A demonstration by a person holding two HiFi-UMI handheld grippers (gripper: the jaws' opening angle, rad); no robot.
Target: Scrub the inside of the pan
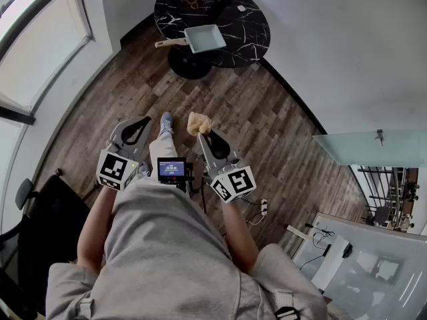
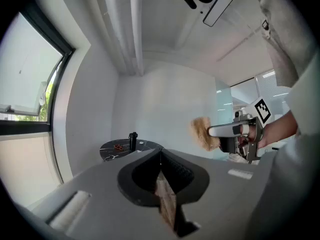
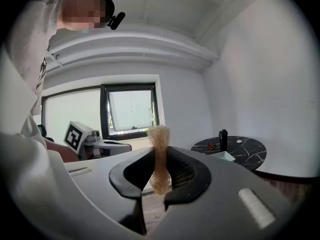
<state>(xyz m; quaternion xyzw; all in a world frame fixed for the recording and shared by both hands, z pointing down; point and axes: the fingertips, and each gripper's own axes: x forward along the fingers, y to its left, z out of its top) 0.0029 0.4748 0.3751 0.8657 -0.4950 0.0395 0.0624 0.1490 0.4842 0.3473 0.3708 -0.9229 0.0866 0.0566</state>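
A pale blue square pan (image 1: 205,39) with a wooden handle sits on a round black marble table (image 1: 243,35) far ahead of me; it also shows in the right gripper view as the pan (image 3: 223,156). My right gripper (image 1: 203,136) is shut on a tan scrub pad (image 1: 197,123), which sticks up between the jaws as the pad (image 3: 160,144) in the right gripper view. My left gripper (image 1: 142,121) is held beside it at waist height, shut with nothing in it (image 2: 161,155). Both grippers are well short of the table.
A black bottle (image 3: 223,139) and small red-orange pieces (image 1: 193,2) share the table (image 2: 120,149). A black chair (image 1: 40,225) stands at my left, glass desks (image 1: 367,147) at the right, a power strip (image 1: 263,209) on the wood floor, a window (image 1: 40,45) at left.
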